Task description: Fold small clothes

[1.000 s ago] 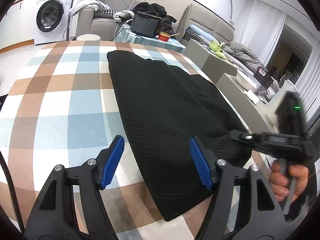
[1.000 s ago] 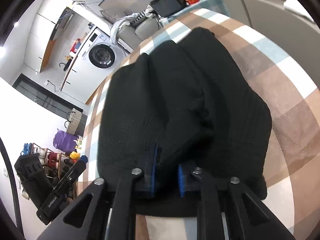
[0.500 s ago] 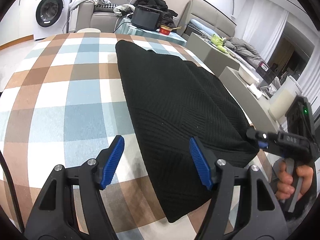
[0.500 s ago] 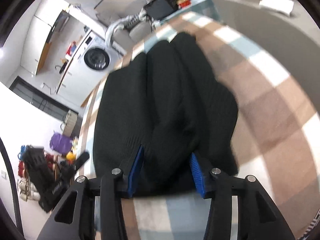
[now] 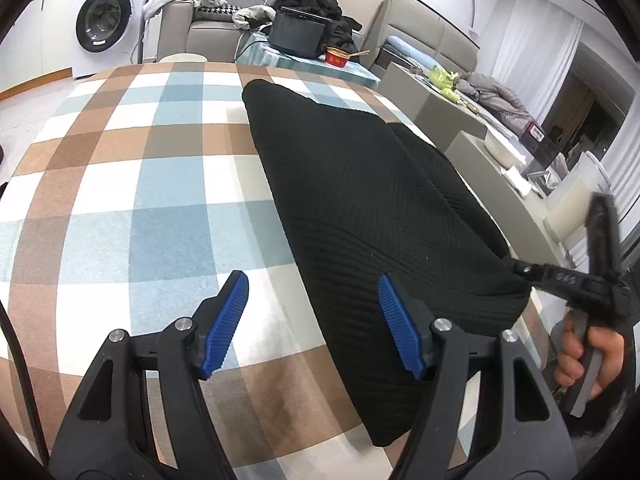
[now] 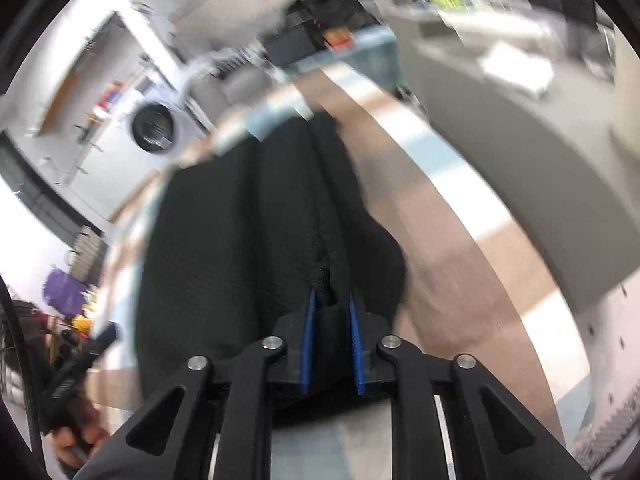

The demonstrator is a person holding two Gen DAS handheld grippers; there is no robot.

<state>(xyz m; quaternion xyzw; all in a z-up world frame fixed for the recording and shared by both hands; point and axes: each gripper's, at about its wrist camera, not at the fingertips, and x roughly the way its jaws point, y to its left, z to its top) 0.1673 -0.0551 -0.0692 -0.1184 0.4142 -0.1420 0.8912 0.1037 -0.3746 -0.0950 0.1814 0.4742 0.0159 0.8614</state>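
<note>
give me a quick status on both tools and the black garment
Left tool open, hovering at the near left edge of the black garment. Right tool just closed on a bunch of its near edge. Garment lies lengthwise on checked cloth; nothing in the way.

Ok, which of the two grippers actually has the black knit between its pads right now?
The right gripper: its blue pads pinch a bunch of the black knit garment. The left gripper stands open over the checked cloth, holding nothing.

Behind my checked tablecloth [image 5: 132, 184] I see 1 washing machine [image 5: 106, 20], a grey sofa [image 5: 208, 28] and a red bowl [image 5: 336, 57] beside a black box [image 5: 296, 36].
</note>
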